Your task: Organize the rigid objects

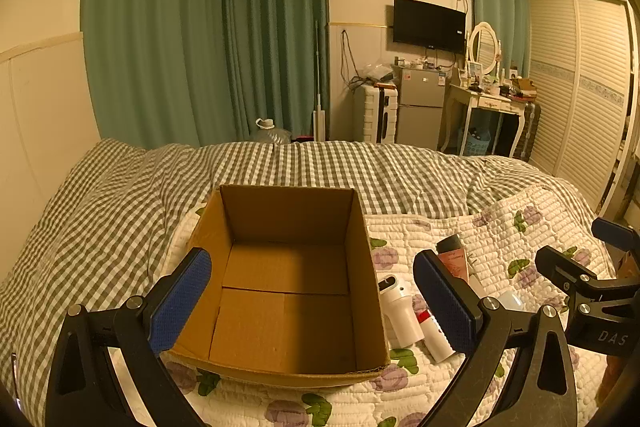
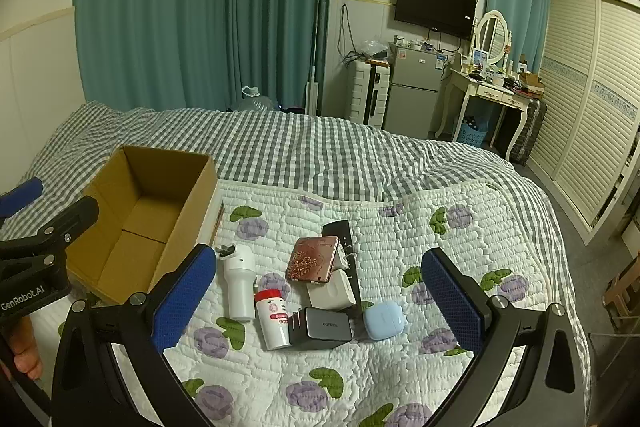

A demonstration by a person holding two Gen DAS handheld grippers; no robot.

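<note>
A bedroom with green curtains (image 2: 200, 7) and a wall-mounted television (image 2: 435, 7) holds a bed covered by a grey checked duvet (image 2: 300, 147), with a white floral quilt (image 2: 460, 227) spread over its near part. On that quilt sits an open cardboard box (image 1: 288, 291), its inside bare. Just to the right of the box lies a small cluster of rigid things: a white bottle-shaped device (image 2: 239, 283) on its side, a white bottle with a red cap (image 2: 273, 319) beside it, a dark charger block (image 2: 322, 327), a pale blue case (image 2: 384, 319), a white adapter (image 2: 332, 289), and a brown patterned box (image 2: 313, 259) resting partly on a black remote (image 2: 340, 231).

The left gripper (image 1: 316, 301) hangs over the box with its blue-padded fingers (image 1: 180, 303) spread wide, holding nothing. The right gripper (image 2: 320, 301) hovers above the cluster, its fingers (image 2: 454, 303) likewise spread wide and empty, touching none of the items.
</note>
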